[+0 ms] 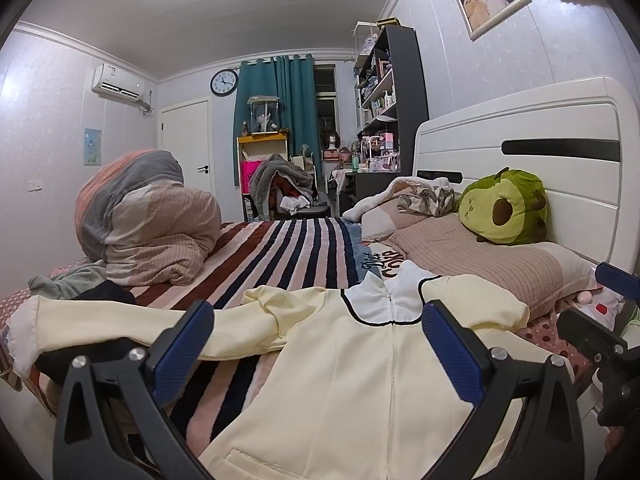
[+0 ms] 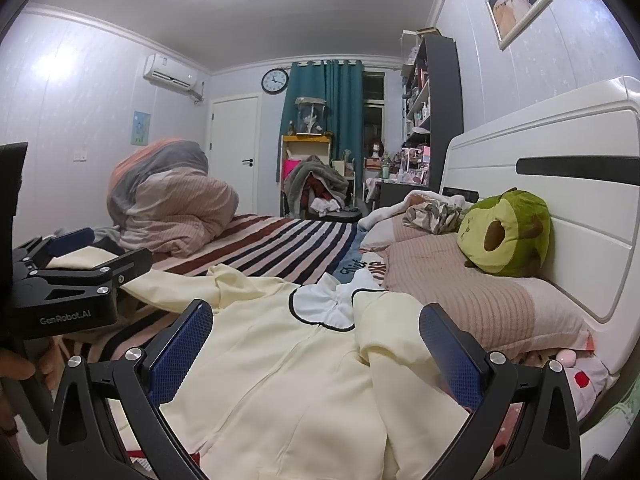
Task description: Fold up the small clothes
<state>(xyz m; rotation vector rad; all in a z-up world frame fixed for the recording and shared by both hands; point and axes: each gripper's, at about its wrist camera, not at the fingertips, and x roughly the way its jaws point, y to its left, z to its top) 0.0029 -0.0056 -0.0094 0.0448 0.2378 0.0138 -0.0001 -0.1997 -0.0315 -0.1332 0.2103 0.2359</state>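
A: Where's the cream garment [image 1: 340,380]?

B: Flat on the striped blanket [image 1: 280,248], white collar [image 1: 380,304] toward 12 o'clock, 1 sleeve [image 1: 140,320] stretched out to 9 o'clock, the other bunched at 3 o'clock near the pillow [image 2: 480,300].

A: And the tools?

B: Left gripper [image 1: 318,344] spread wide, holding nothing; right gripper [image 2: 316,344] equally wide, also empty; both hover above the chest.

A: Risks?

B: I'd judge a pinch could catch the blanket along with the thin fabric; the bunched sleeve may fold in crooked; the plush avocado [image 2: 508,232] sits close at 2 o'clock and could get nudged.

A: Anything unseen?

B: The hem is cut off at 6 o'clock; the long sleeve's cuff lies at the distorted edge; whether the pads touch cloth, I cannot tell.
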